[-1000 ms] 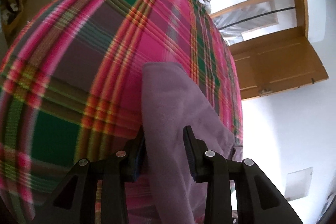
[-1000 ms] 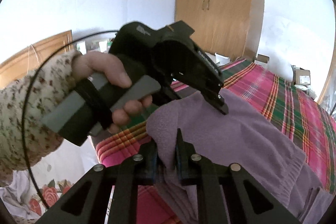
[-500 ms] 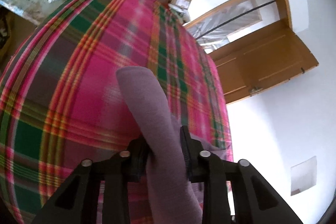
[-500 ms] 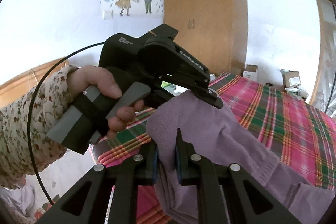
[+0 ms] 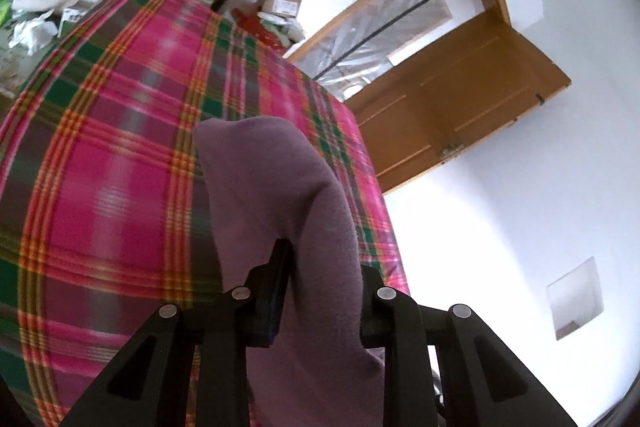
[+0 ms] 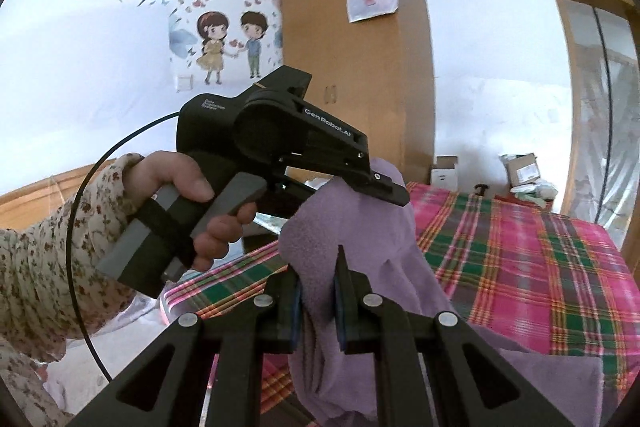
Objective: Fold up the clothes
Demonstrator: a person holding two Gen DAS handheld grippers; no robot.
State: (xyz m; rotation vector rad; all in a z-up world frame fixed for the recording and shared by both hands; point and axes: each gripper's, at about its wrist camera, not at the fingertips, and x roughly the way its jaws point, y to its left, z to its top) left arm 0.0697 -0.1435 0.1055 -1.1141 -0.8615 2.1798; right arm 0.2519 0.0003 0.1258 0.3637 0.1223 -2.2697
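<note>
Both grippers have risen since before — left gripper (image 5: 320,283) and right gripper (image 6: 318,291) each clamp the purple garment (image 6: 360,227); keep edges level above the plaid bed (image 6: 540,267).

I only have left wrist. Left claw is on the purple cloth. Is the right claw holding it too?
Observer: Yes, the right claw is shut on the same purple cloth, close beside the left claw.
Operator: Is the cloth off the bed?
Observer: The gripped part is raised above the plaid bedsheet; the rest trails down at lower right.
Operator: Who holds the left one?
Observer: A hand in a floral sleeve.
</note>
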